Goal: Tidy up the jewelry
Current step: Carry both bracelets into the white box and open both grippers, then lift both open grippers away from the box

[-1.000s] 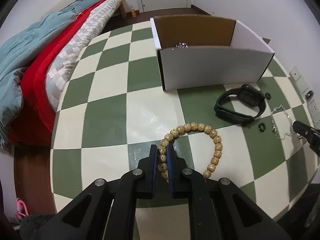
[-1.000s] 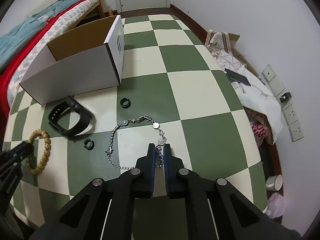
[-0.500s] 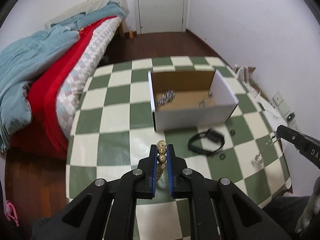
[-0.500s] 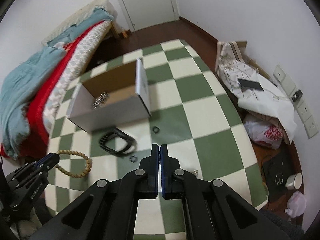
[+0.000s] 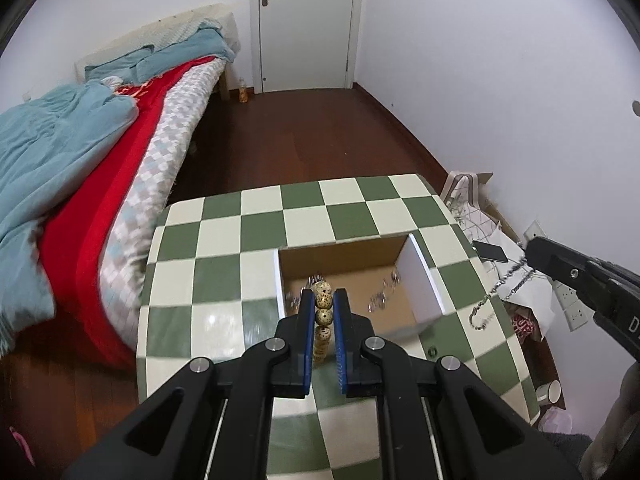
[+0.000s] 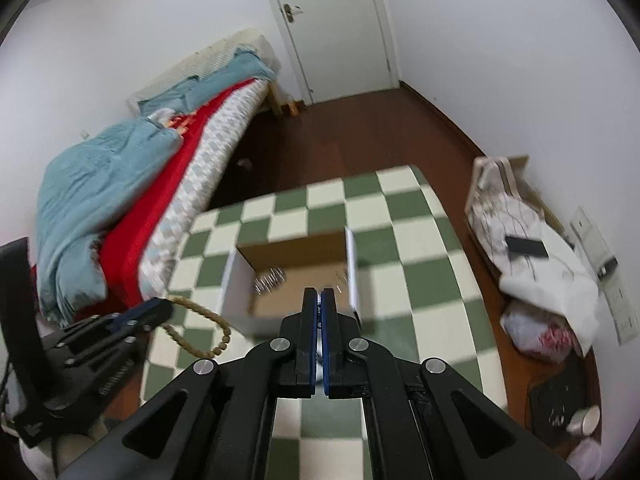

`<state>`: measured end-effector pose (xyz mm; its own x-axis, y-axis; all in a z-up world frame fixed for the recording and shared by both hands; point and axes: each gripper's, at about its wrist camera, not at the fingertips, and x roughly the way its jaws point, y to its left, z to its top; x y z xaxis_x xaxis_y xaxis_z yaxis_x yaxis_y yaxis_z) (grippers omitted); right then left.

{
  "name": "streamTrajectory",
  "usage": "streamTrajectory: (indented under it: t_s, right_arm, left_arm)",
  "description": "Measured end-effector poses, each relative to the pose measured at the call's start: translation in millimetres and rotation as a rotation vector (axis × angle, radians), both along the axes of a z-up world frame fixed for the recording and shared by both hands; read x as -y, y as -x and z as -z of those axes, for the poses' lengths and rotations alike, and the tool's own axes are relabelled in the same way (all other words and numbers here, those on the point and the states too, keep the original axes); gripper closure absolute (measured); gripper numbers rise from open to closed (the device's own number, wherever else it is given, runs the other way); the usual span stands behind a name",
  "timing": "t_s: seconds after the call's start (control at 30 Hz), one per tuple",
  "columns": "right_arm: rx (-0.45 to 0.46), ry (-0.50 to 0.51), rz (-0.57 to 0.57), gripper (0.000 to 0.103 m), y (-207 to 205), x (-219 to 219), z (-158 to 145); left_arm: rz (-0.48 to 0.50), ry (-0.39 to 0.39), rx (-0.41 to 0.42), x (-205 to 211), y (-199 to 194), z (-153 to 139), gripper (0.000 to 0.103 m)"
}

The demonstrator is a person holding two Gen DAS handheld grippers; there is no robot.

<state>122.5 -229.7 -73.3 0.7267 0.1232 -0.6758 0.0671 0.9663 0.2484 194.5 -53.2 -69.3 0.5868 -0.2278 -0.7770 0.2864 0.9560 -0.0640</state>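
My left gripper [image 5: 323, 300] is shut on a wooden bead bracelet [image 5: 323, 320] and holds it high above the checkered table [image 5: 224, 248], over the near wall of the open white cardboard box [image 5: 424, 284]. The bracelet hangs from it in the right wrist view [image 6: 204, 316]. My right gripper [image 6: 320, 300] is shut on a thin silver chain [image 5: 496, 292], which dangles from it right of the box. Silver jewelry [image 6: 270, 280] lies inside the box [image 6: 236, 284].
A bed with red and teal blankets [image 5: 80, 184] stands left of the table. A small black ring [image 5: 431, 350] lies on the table near the box. Bags, a phone [image 6: 526, 247] and clutter sit on the floor at the right by the wall.
Both grippers have risen well above the table, carrying the bead bracelet and the chain up and toward the box. The table and box look smaller and farther below.
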Motion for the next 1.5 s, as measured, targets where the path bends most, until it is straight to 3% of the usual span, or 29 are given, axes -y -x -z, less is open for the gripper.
streamTrajectory:
  t_s: [0.2,0.47,0.67,0.8,0.83,0.87,0.9,0.93,0.97,1.0,1.07,1.13,1.4,1.5]
  right_arm:
    - [-0.033,-0.008,-0.066,0.101,-61.1,-13.3,-8.1]
    - [-0.184,-0.046,-0.142,0.101,-144.6,-22.8,37.3]
    - [-0.262,-0.044,-0.181,0.101,-179.0,-28.8,64.7]
    - [-0.311,-0.083,-0.191,0.101,-193.2,-25.0,74.3]
    - [-0.324,-0.088,-0.184,0.101,-195.6,-22.3,76.6]
    - [-0.335,-0.087,-0.168,0.098,-196.4,-19.1,78.2]
    - [-0.343,-0.084,-0.155,0.086,-196.4,-15.7,79.5]
    - [-0.347,-0.078,-0.141,0.077,-194.8,-11.7,80.7]
    - [-0.346,-0.075,-0.131,0.061,-193.4,-8.3,80.9]
    - [-0.345,-0.072,-0.114,0.053,-190.1,-3.8,81.4]
    - [-0.346,-0.063,-0.095,0.053,-184.4,2.6,81.6]
    - [-0.337,-0.013,-0.062,0.050,-172.8,7.7,80.4]
    - [-0.337,0.180,0.016,0.004,-124.0,7.0,93.2]
    - [-0.345,0.212,0.021,0.001,-107.8,1.0,102.2]
  left_arm:
    - [-0.008,0.017,-0.069,-0.6,-43.4,17.0,0.097]
    - [-0.029,0.066,-0.197,-3.1,-76.0,60.3,0.096]
    - [-0.063,0.097,-0.253,-6.3,-84.5,75.5,0.096]
    - [-0.098,0.085,-0.241,-10.0,-84.4,72.9,0.089]
    - [-0.105,0.072,-0.228,-10.5,-83.8,70.8,0.077]
    - [-0.112,0.060,-0.216,-11.3,-83.3,69.2,0.066]
    - [-0.126,0.039,-0.202,-12.5,-82.1,66.9,0.033]
    - [-0.133,0.033,-0.180,-14.2,-80.1,63.9,0.014]
    - [-0.138,0.029,-0.162,-16.3,-78.2,61.4,0.014]
    - [-0.148,0.016,-0.151,-17.9,-75.8,59.3,0.014]
    - [-0.160,-0.007,-0.147,-20.7,-73.5,58.5,0.011]
    - [-0.181,-0.050,-0.129,-23.5,-67.5,58.6,0.000]
    - [-0.242,-0.139,-0.061,-32.7,-38.2,67.4,0.000]
    - [-0.241,-0.143,-0.058,-34.2,-28.6,69.5,0.000]
